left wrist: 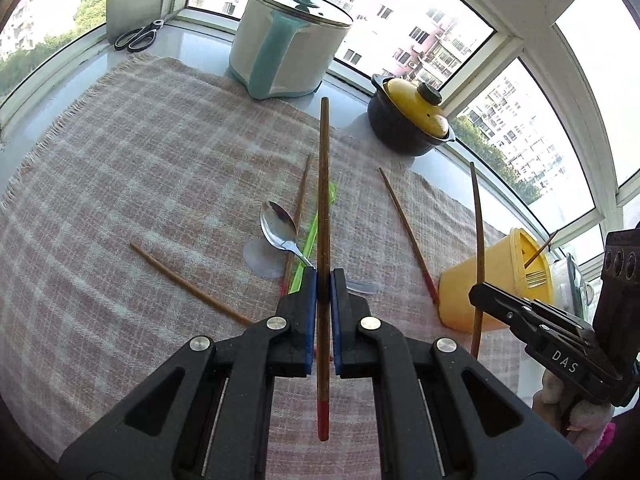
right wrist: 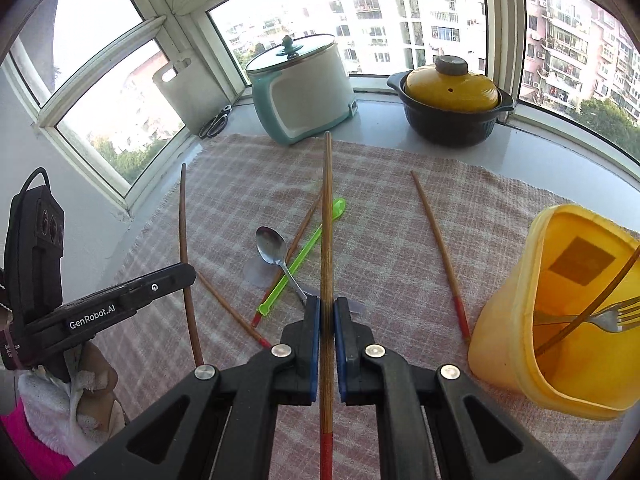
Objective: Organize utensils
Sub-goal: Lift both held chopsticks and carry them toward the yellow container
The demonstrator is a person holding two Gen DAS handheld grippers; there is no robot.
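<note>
Home setting, bay-window ledge in a high-rise flat used as a kitchen corner. Curved window frames look out on apartment blocks and trees. Plaid cloth covers the sill; an electric cooking pot, yellow-lidded clay pot, scissors, cutting board stand around.

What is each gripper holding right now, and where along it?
Each holds one chopstick. The left gripper clamps its chopstick on the lower shaft, above the red end. The right gripper clamps its chopstick likewise.
</note>
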